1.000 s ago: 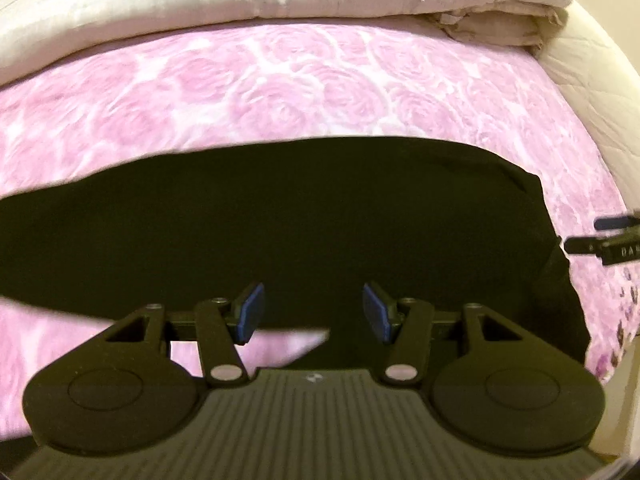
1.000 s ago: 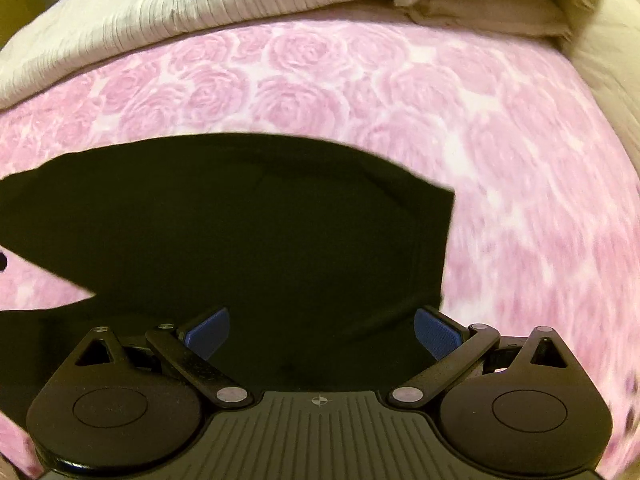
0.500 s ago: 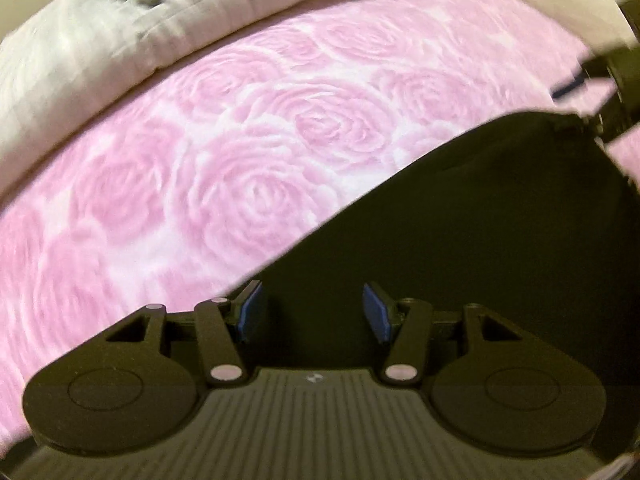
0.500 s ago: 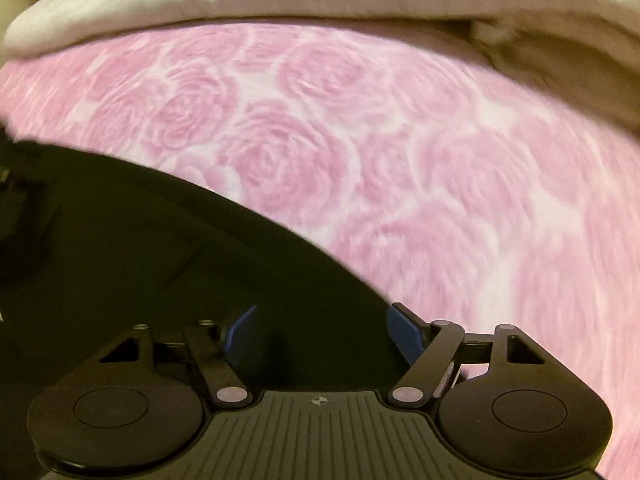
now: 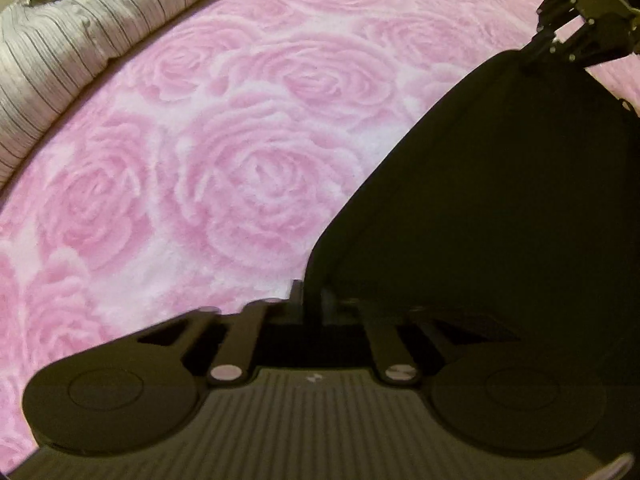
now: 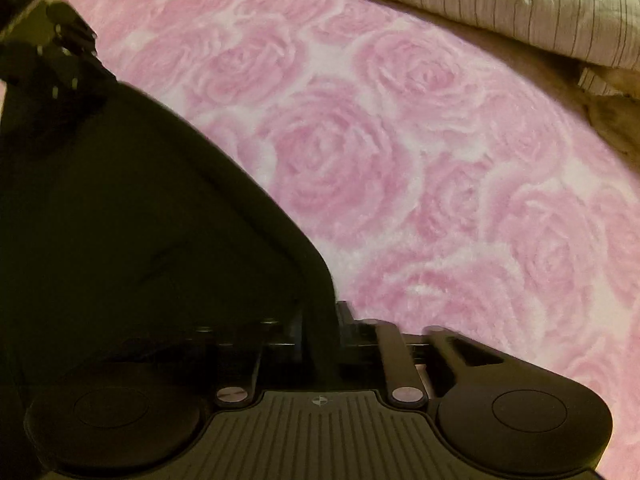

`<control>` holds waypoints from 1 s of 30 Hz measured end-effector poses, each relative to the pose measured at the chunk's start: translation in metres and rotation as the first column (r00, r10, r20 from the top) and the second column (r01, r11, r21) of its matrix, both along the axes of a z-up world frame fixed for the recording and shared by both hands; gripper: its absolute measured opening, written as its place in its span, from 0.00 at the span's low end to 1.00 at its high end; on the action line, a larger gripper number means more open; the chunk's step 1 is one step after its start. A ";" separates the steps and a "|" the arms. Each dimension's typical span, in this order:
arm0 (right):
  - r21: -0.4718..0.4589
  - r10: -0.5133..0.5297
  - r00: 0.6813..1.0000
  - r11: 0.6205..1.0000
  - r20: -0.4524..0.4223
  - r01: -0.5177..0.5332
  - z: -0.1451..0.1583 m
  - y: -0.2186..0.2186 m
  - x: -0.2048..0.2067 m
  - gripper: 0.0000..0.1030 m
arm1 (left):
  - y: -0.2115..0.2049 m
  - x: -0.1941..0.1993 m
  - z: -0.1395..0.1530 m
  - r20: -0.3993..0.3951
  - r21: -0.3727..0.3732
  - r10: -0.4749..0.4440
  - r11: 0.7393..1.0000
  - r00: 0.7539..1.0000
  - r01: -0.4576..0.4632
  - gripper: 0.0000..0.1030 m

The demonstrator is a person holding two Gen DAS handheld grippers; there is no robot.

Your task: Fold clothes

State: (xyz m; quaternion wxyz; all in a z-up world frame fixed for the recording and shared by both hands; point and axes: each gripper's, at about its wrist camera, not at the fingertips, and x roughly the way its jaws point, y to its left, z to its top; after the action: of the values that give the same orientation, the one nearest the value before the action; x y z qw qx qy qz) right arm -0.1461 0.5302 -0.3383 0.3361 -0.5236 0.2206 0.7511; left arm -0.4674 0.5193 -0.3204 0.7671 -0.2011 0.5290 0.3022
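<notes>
Fingers (image 5: 298, 292) of both grippers on black garment (image 5: 500, 208) edge.

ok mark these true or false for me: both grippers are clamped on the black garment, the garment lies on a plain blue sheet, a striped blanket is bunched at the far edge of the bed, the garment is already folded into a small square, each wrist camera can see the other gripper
1. Both grippers are clamped on the black garment. True: the left gripper and right gripper have just been closing, and each pinches an edge of it.
2. It lies on a plain blue sheet. False: the bedspread is pink with a rose pattern.
3. A striped blanket is bunched at the far edge. True.
4. The garment is a small folded square. False: it spans the stretch between the two grippers.
5. Each wrist camera sees the other gripper. True.
</notes>
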 end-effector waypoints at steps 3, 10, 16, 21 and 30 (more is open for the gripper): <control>0.078 -0.020 1.000 0.997 0.009 0.019 0.018 -0.020 -0.002 0.06 | -0.022 -0.004 0.026 0.012 0.064 0.007 0.998 1.000 -0.008 0.03; 0.283 -0.018 0.998 0.959 0.062 0.000 0.092 -0.126 -0.021 0.06 | -0.131 -0.026 0.110 0.113 0.163 0.107 0.979 0.988 -0.125 0.03; 0.284 -0.048 0.992 0.959 0.115 0.014 0.120 -0.249 -0.051 0.06 | -0.265 -0.034 0.115 0.144 0.029 0.282 0.957 0.949 -0.289 0.03; 0.088 -0.124 0.970 0.990 0.209 0.108 0.081 -0.331 -0.063 0.07 | -0.338 -0.030 0.076 0.111 -0.183 0.434 0.893 0.894 -0.411 0.12; -0.175 -0.615 0.787 0.781 -0.050 0.599 0.059 -0.365 -0.014 0.41 | -0.363 -0.070 0.066 0.203 -0.390 0.795 0.601 0.571 -0.698 0.34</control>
State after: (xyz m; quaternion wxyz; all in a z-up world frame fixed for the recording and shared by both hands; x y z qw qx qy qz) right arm -0.1598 0.1651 -0.2792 0.5080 -0.4081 0.4504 0.6103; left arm -0.5379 0.1566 -0.2545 0.6122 -0.5594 0.2792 0.4841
